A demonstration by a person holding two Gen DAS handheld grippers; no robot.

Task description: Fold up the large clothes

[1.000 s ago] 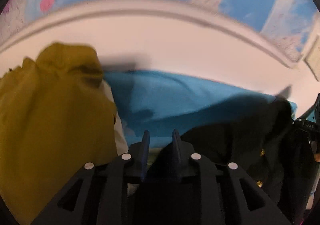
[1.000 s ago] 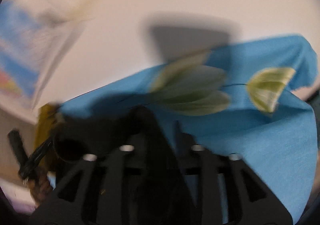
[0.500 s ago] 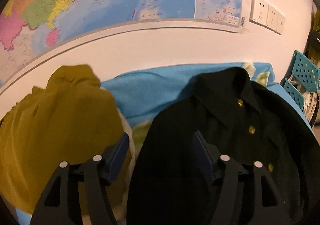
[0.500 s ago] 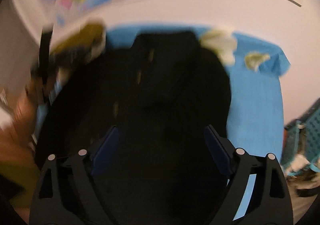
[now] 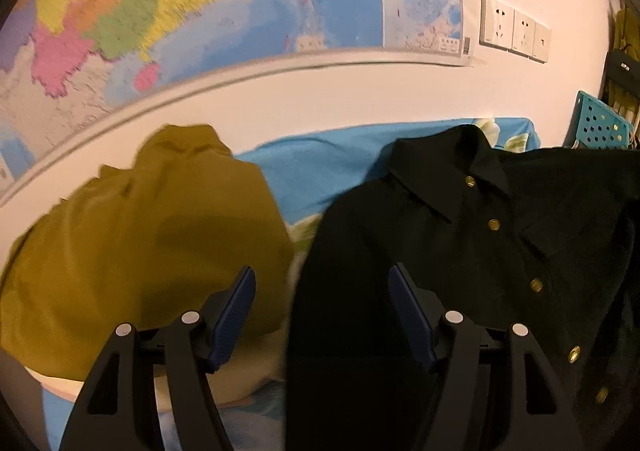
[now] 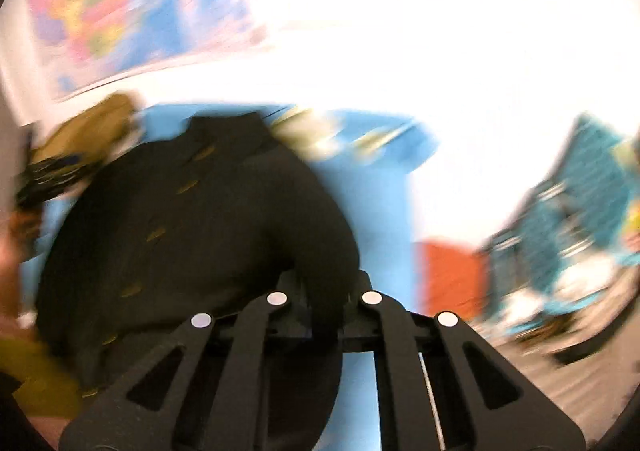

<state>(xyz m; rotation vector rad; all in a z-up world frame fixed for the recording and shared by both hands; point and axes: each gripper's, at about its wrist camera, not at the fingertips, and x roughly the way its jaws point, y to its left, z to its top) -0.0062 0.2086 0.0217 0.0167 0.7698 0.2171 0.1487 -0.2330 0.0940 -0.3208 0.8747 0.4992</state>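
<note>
Two grippers are working over a blue sheet (image 5: 320, 171). Nearest, the left gripper (image 5: 322, 307) is hovering with jaws spread, holding nothing. The right gripper (image 6: 324, 291) is clenching a fold of the black jacket (image 5: 460, 251), which is lying buttoned-side up beside an olive garment (image 5: 140, 243). Spreading appears to be in hand; next, the sleeve needs drawing flat. Farthest, a wall map (image 5: 200, 11) is hanging.

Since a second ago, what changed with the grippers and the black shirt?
Left gripper went from shut to open and pulled back above the black shirt. Right gripper opened half a second ago, now shut on the shirt's right edge. Shirt now lies spread, buttons up. Mustard garment and blue sheet unchanged.
</note>
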